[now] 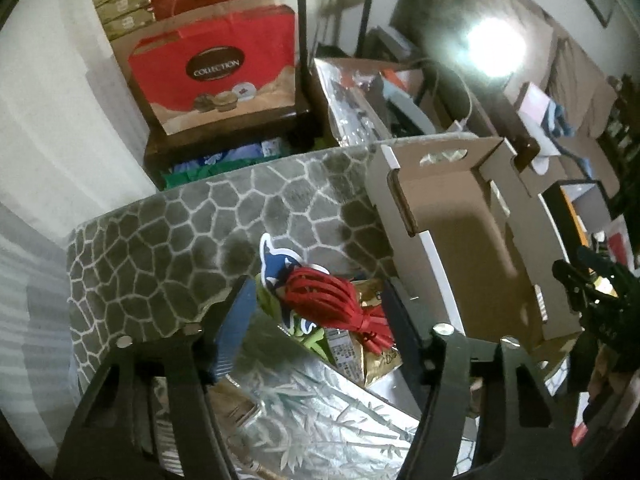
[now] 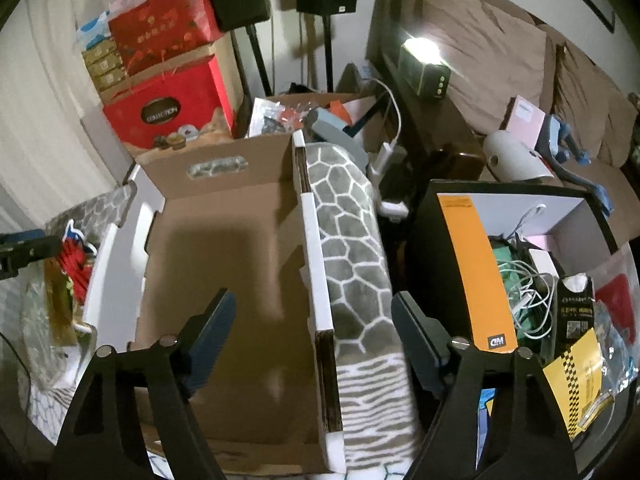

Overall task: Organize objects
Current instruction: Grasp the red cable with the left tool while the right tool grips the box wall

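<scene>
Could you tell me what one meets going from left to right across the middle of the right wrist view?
Red cable bundle → open cardboard box → grey patterned blanket → black box with orange panel → yellow checkered packet.

Cardboard box (image 2: 224,264) interior open; white side wall (image 2: 320,280) blocks right.

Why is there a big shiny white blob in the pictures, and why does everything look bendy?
In the left wrist view a lamp blows out into white glare, washing out what is around it. In the right wrist view the same lamp is smaller and you can see its boxy body. Both views are fisheye, so the cardboard box edges curve and the corners go dark. Both are slightly soft and dim.
</scene>
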